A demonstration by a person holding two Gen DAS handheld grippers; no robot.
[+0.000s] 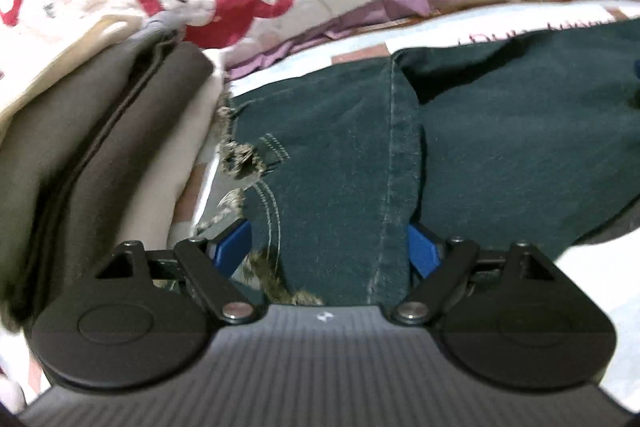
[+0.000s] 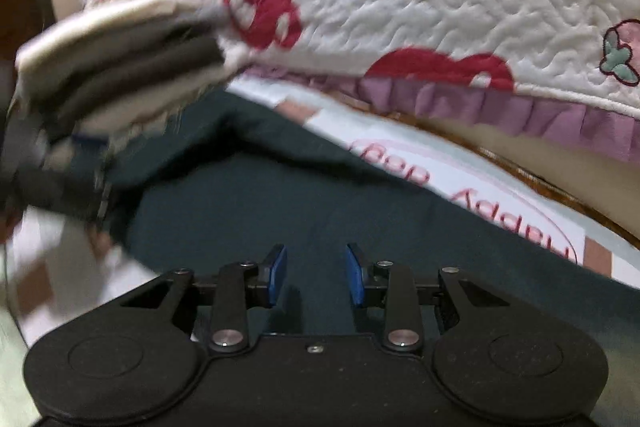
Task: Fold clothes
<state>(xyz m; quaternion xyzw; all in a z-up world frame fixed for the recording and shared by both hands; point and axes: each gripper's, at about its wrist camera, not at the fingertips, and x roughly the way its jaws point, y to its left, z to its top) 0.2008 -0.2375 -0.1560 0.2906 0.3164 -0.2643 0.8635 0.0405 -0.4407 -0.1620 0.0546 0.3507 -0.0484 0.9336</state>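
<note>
Dark jeans (image 1: 340,155) lie flat on bed sheet (image 2: 400,155). Left tool (image 1: 330,247) spread wide, straddling frayed hem; right tool (image 2: 316,275) apart above denim. Heavy, stiff, non-slippery: grip seams.

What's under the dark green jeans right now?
The jeans lie on a pale printed sheet with pink lettering, visible past their edge. What lies directly beneath the denim is covered. Folded clothes sit beside them, not under.
</note>
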